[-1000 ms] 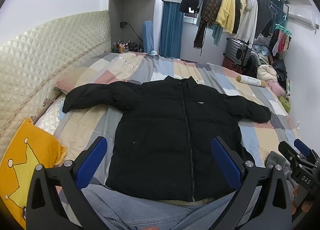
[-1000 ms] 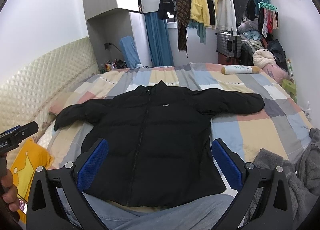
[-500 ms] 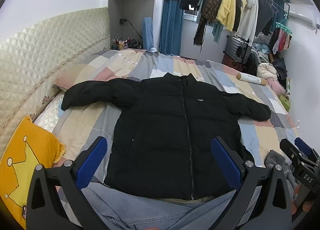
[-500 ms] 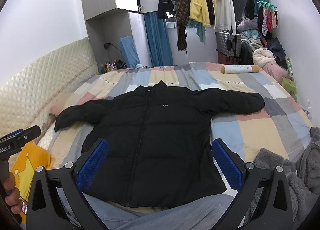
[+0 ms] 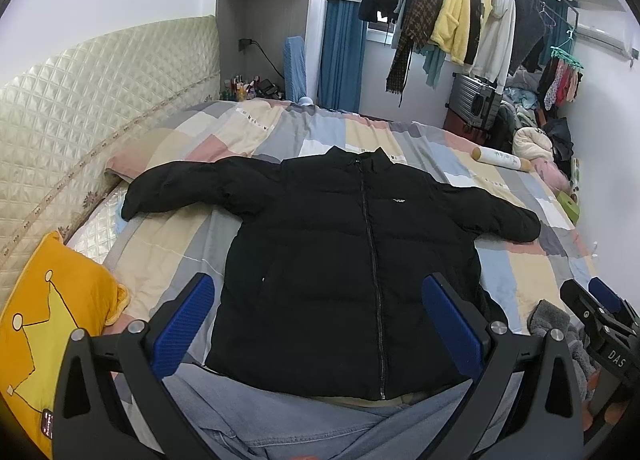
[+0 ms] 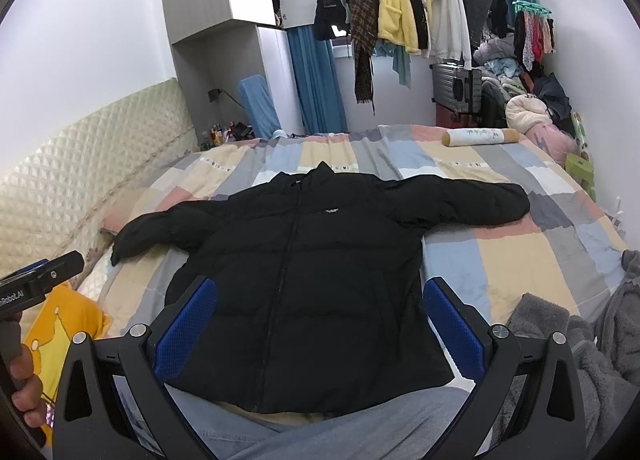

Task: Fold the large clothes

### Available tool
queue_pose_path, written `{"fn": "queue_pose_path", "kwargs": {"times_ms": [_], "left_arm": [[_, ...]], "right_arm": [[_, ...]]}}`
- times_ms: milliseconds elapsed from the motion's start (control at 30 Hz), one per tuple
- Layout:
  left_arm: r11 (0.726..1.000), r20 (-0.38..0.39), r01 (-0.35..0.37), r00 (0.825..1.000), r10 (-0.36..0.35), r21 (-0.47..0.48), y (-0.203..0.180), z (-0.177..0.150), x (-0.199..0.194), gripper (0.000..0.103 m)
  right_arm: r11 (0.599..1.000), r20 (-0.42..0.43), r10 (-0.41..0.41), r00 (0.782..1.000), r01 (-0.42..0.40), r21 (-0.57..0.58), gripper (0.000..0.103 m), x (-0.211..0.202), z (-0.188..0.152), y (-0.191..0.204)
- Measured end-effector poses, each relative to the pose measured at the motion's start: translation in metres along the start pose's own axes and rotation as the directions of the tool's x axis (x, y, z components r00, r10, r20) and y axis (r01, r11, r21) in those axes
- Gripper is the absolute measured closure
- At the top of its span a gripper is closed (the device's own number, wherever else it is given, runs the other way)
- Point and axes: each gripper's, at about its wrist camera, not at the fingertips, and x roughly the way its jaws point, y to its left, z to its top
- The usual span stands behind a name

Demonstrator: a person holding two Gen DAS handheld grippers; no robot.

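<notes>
A black puffer jacket (image 5: 344, 260) lies flat, front up and zipped, on the bed, both sleeves spread out to the sides; it also shows in the right wrist view (image 6: 304, 272). My left gripper (image 5: 320, 324) is open and empty, held above the jacket's hem. My right gripper (image 6: 320, 324) is open and empty, also above the hem. Neither touches the jacket. The right gripper's body shows at the right edge of the left wrist view (image 5: 600, 332).
The bed has a patchwork cover (image 5: 280, 131) and a quilted headboard (image 5: 80, 107) on the left. A yellow pillow (image 5: 48, 324) lies at the near left, a grey fleece (image 6: 580, 352) at the near right, a roll pillow (image 6: 480, 136) far right. Hung clothes (image 6: 400, 19) behind.
Both grippers have risen and tilted slightly, so the jacket sits a little lower in view. The jacket has not moved and both grippers stay open.
</notes>
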Motion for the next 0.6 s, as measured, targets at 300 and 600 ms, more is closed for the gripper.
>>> {"fn": "queue_pose_path", "kwargs": {"times_ms": [300, 600], "left_arm": [[1.000, 0.000, 0.007, 1.000, -0.007, -0.007, -0.004, -0.008, -0.001, 0.000], [1.000, 0.033, 0.002, 0.999, -0.001, -0.018, -0.001, -0.017, 0.009, 0.000]], "right_arm": [[1.000, -0.013, 0.014, 1.000, -0.014, -0.012, 0.000, 0.005, -0.013, -0.005], [0.999, -0.007, 0.023, 1.000, -0.023, -0.029, 0.000, 0.017, -0.015, -0.018]]}}
